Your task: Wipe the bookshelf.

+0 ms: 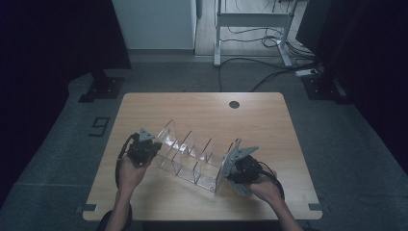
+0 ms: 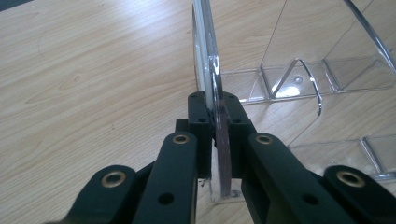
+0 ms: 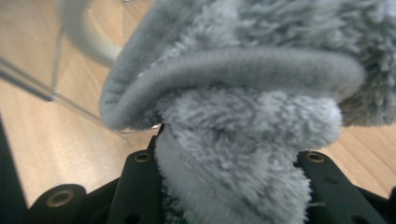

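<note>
High view, from the near edge outward: the person's two hands come in over the wooden table (image 1: 202,106), one at each end of a clear acrylic rack (image 1: 190,156) that lies slantwise across the near half of it. At the rack's left end the left gripper (image 1: 150,149) has its jaws pinched tight on the end wall; the left gripper view shows that transparent plate clamped edge-on between the black jaws. At the rack's right end the right gripper (image 1: 235,161) stands partly closed around a bunched grey fluffy cloth (image 3: 243,116), which presses against the rack's right end wall. The work looks like wiping the rack while it is steadied. Judging by the cloth's place, only the right end is being dealt with now; the inner dividers, toward the left gripper, look still to be done. Beyond the rack the table is bare wood with a cable hole (image 1: 234,104) at its far edge.
</note>
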`<action>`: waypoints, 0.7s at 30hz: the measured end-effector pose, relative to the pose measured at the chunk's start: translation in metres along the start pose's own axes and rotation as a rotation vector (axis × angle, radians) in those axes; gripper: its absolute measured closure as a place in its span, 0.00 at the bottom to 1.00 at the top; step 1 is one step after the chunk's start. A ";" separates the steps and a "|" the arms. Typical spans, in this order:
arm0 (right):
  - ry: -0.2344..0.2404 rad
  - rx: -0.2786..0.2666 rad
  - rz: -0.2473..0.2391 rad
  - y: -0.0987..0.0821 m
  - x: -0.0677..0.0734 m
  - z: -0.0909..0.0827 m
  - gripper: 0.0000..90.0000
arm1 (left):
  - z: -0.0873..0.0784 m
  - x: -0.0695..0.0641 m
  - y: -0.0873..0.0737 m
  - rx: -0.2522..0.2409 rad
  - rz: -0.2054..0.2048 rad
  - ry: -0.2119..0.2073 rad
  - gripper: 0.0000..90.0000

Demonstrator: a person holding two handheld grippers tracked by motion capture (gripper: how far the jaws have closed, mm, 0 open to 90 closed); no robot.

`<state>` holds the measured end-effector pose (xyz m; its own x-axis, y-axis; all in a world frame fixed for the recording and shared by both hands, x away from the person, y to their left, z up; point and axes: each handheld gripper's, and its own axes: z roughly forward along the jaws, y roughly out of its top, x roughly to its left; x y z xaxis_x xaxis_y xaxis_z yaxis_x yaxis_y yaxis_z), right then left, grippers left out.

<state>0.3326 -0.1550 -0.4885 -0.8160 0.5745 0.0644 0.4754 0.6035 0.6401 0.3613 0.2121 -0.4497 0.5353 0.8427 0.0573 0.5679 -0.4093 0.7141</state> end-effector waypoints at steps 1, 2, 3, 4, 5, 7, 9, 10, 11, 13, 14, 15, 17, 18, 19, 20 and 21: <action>-0.008 0.000 0.010 0.000 -0.002 0.001 0.66 | 0.000 0.000 0.000 0.001 0.000 0.001 0.95; -0.013 0.002 0.017 0.001 -0.005 0.001 0.66 | 0.000 0.000 0.000 0.001 0.000 0.001 0.95; -0.018 0.001 0.020 0.001 -0.006 0.002 0.66 | 0.000 0.000 0.000 0.001 0.000 0.002 0.95; -0.022 0.001 0.025 0.001 -0.009 0.002 0.66 | 0.000 0.000 0.000 0.002 0.001 0.002 0.95; -0.027 0.002 0.033 0.001 -0.011 0.002 0.66 | 0.000 0.000 0.000 0.002 0.001 0.002 0.95; -0.037 0.004 0.040 0.001 -0.015 0.003 0.66 | 0.000 0.000 0.000 0.003 0.002 0.003 0.95; -0.050 0.006 0.057 0.002 -0.020 0.004 0.66 | 0.000 0.000 0.001 0.004 0.004 0.003 0.95; -0.053 0.004 0.060 0.002 -0.023 0.004 0.66 | 0.000 -0.001 0.001 0.003 0.003 0.004 0.95; -0.060 0.002 0.067 0.002 -0.025 0.004 0.66 | 0.000 0.000 0.001 0.003 0.003 0.004 0.95; -0.067 0.004 0.079 0.002 -0.030 0.004 0.66 | 0.000 -0.001 0.001 0.002 0.002 0.005 0.95; -0.075 -0.001 0.087 0.002 -0.032 0.004 0.66 | 0.000 -0.001 0.001 0.002 0.002 0.005 0.95; -0.082 -0.002 0.100 0.002 -0.035 0.003 0.66 | 0.000 -0.001 0.000 0.003 0.002 0.005 0.95; -0.094 -0.013 0.116 0.003 -0.041 0.003 0.66 | 0.000 -0.001 0.000 0.002 0.002 0.006 0.95; -0.097 -0.016 0.129 0.003 -0.044 0.002 0.66 | 0.000 -0.001 0.000 0.000 0.000 0.005 0.95; -0.100 -0.019 0.141 0.003 -0.047 0.002 0.66 | 0.001 -0.001 0.000 -0.002 0.000 0.004 0.95; -0.103 -0.025 0.151 0.003 -0.050 0.002 0.66 | 0.001 -0.001 0.000 -0.003 -0.001 0.004 0.95; -0.103 -0.027 0.152 0.004 -0.052 0.002 0.66 | 0.001 -0.001 0.000 -0.003 -0.002 0.005 0.95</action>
<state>0.3774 -0.1818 -0.4909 -0.6967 0.7124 0.0839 0.5806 0.4914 0.6492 0.3617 0.2111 -0.4500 0.5312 0.8452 0.0590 0.5670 -0.4064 0.7165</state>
